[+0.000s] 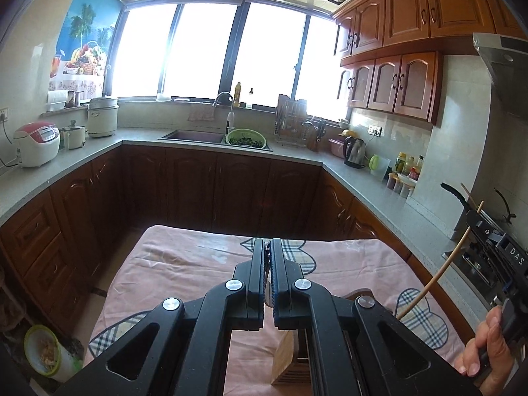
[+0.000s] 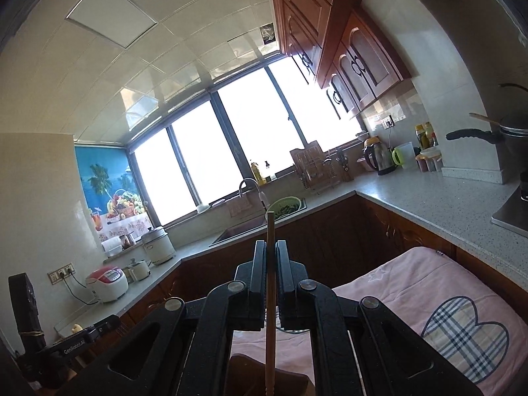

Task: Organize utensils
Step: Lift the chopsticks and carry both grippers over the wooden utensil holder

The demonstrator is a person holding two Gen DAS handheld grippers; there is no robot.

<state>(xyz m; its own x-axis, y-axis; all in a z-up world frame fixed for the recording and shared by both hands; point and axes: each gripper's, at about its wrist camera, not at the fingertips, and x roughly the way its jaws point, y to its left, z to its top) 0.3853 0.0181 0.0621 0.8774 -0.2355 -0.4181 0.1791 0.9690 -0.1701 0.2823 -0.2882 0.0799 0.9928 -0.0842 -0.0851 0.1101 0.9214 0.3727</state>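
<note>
My right gripper (image 2: pixel 270 247) is shut on a wooden chopstick (image 2: pixel 270 297) that runs upright between its jaws, held above the table. The same chopstick shows in the left wrist view (image 1: pixel 439 270) slanting down from the right gripper (image 1: pixel 475 217) at the right edge. My left gripper (image 1: pixel 268 246) is shut with nothing visible between its jaws, above the pink cloth-covered table (image 1: pixel 184 264). A wooden holder (image 1: pixel 285 359) stands on the table below the left gripper, partly hidden by it. A dark wooden piece (image 2: pixel 250 373) lies under the right gripper.
Kitchen counters wrap around the room, with a sink (image 1: pixel 194 137), a green colander (image 1: pixel 247 137), a rice cooker (image 1: pixel 36 143), a kettle (image 1: pixel 354 151) and condiment bottles (image 1: pixel 407 168). A stove with a pan (image 2: pixel 508 135) is at the right. A bin (image 1: pixel 46 353) stands on the floor left.
</note>
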